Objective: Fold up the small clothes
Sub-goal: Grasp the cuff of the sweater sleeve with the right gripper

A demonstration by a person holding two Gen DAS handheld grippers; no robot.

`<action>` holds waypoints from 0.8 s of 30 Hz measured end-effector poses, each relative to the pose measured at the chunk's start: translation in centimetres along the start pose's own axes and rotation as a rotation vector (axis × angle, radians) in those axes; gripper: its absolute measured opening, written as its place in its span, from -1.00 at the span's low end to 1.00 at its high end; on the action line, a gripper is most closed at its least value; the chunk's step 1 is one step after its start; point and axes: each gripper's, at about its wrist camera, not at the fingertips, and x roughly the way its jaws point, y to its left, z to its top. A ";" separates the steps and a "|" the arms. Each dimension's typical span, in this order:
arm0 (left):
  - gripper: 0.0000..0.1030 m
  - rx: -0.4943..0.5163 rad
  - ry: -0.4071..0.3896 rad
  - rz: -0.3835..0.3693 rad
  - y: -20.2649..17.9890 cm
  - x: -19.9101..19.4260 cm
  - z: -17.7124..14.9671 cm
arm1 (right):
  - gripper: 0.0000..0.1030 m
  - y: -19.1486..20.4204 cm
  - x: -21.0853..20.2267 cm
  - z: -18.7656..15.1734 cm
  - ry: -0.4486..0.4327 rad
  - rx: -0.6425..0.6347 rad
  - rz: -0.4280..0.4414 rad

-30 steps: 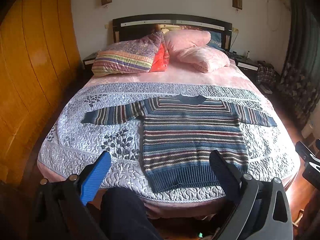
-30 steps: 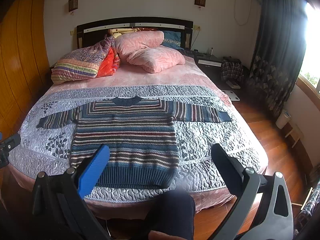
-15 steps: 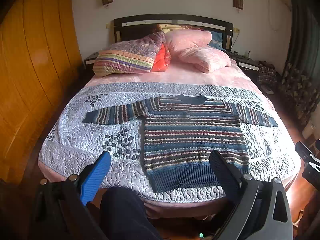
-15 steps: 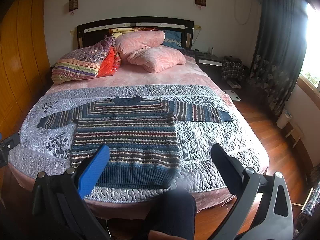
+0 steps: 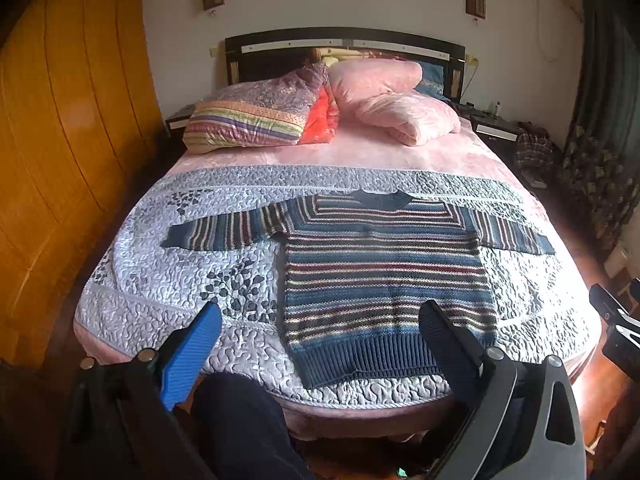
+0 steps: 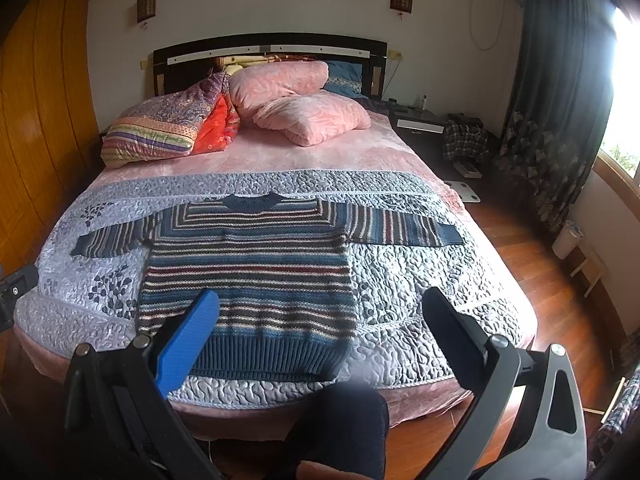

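A striped knit sweater point(image 5: 380, 264) point(image 6: 248, 268) in dark blue, red and white lies flat and face up on the quilted bed, both sleeves spread sideways and the hem toward me. My left gripper point(image 5: 320, 316) hovers open before the foot of the bed, in front of the hem's left part. My right gripper point(image 6: 320, 312) is also open, held off the bed in front of the hem's right corner. Neither holds anything.
The bed point(image 5: 152, 280) has a grey quilt, with several pillows point(image 5: 256, 116) at the headboard. A wooden wardrobe point(image 5: 60, 140) stands left. Wooden floor point(image 6: 540, 264), a nightstand and a dark curtain point(image 6: 560, 100) lie right. A person's dark-clad knee point(image 5: 240, 420) point(image 6: 340, 420) is below the grippers.
Both views have shifted very slightly; the sweater and the grippers' opening are unchanged.
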 end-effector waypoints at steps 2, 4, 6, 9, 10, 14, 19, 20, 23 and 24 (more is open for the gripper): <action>0.92 -0.002 0.009 -0.032 -0.1 0.9 0.0 | 0.95 -0.1 0.5 0.2 0.000 -0.002 -0.008; 0.92 0.006 0.018 -0.096 -0.1 2.3 -0.1 | 0.95 -0.4 1.2 0.3 -0.005 -0.003 -0.013; 0.92 0.018 0.025 -0.187 -0.1 3.8 0.0 | 0.95 -0.9 2.4 0.4 -0.030 0.008 0.012; 0.92 0.021 0.015 -0.219 0.0 6.0 0.3 | 0.95 -2.9 5.1 0.5 -0.076 0.024 0.177; 0.92 0.026 0.009 -0.231 -0.1 6.8 0.6 | 0.95 -3.9 6.9 0.8 -0.049 0.048 0.160; 0.92 0.025 -0.016 -0.274 -0.6 9.3 2.1 | 0.95 -8.7 13.5 1.5 0.020 0.152 0.178; 0.92 0.008 -0.011 -0.291 -1.0 13.5 4.3 | 0.95 -19.1 23.6 1.1 0.144 0.507 0.278; 0.92 -0.003 -0.012 -0.299 -1.1 14.3 4.6 | 0.90 -21.3 25.5 0.7 0.157 0.573 0.278; 0.92 -0.049 0.001 -0.345 -0.9 16.8 5.8 | 0.34 -27.6 30.6 -0.4 0.189 0.772 0.313; 0.92 -0.062 0.004 -0.357 -0.9 17.4 5.9 | 0.24 -29.6 32.3 -1.1 0.199 0.848 0.330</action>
